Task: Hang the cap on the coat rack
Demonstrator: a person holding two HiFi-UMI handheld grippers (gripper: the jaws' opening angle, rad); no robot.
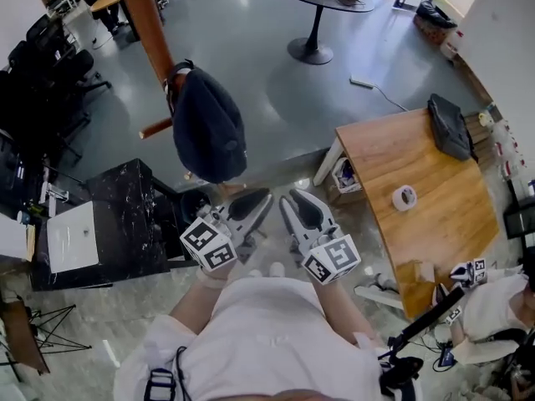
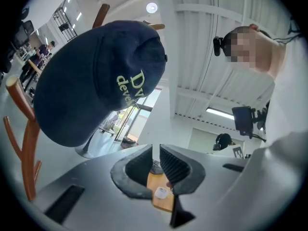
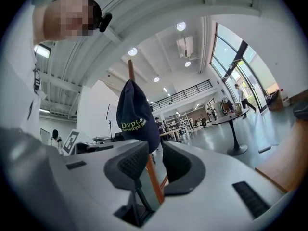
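Head view: the cap (image 1: 207, 124) hung on the coat rack (image 1: 144, 15), far left. We held the left gripper (image 1: 264, 199) and right gripper (image 1: 289, 199) empty, jaws ajar. Seemingly only withdrawal remained.

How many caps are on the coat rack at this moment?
1. The navy cap hangs on the wooden coat rack, beside its pole and clear of the floor. Pegs outside the frames might hold others.
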